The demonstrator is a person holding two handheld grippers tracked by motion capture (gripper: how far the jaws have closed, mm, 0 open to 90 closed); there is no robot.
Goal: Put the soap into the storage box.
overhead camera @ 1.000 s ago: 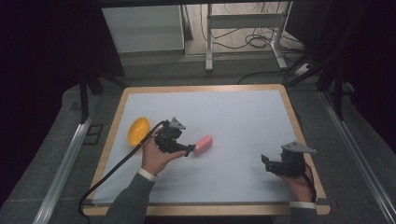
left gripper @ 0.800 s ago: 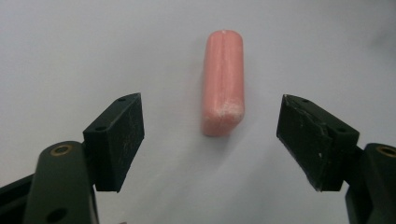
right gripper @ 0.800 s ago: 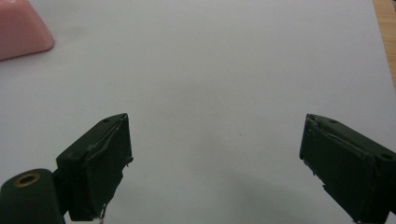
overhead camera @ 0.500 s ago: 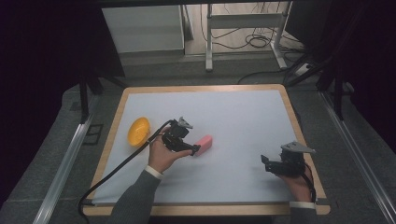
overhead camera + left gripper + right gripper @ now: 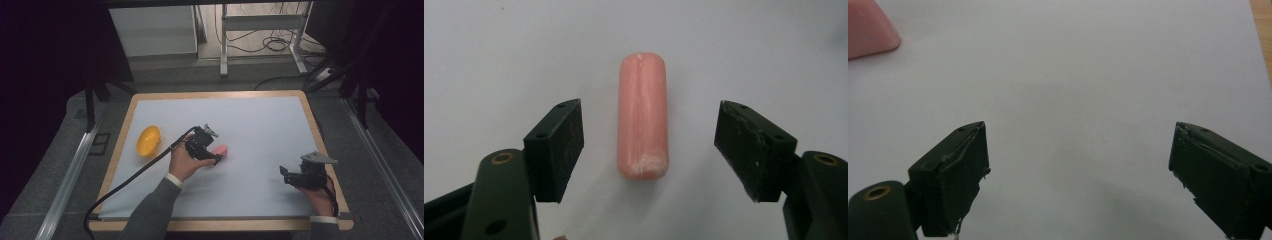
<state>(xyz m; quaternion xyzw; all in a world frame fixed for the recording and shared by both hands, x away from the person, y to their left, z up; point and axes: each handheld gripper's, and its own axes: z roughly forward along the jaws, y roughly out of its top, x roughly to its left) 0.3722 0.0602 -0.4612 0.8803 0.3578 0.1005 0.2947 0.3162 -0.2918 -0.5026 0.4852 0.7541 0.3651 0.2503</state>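
I centre my left gripper [image 5: 650,145] on the pink sausage [image 5: 642,116], mid-frame in its view. The jaws have just been closing but stand spread, clear of both sides; I squeeze evenly. That hand [image 5: 182,161] sits centre-left, tilted down. My right gripper [image 5: 300,176] waits spread, lower right.

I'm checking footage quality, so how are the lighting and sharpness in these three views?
High view: white mat evenly lit, surroundings dark. Left gripper view: pink sausage sharp, soft shadows, no glare. Right gripper view: the sausage's end at the top-left corner slightly blurred, faint shadow below the jaws.
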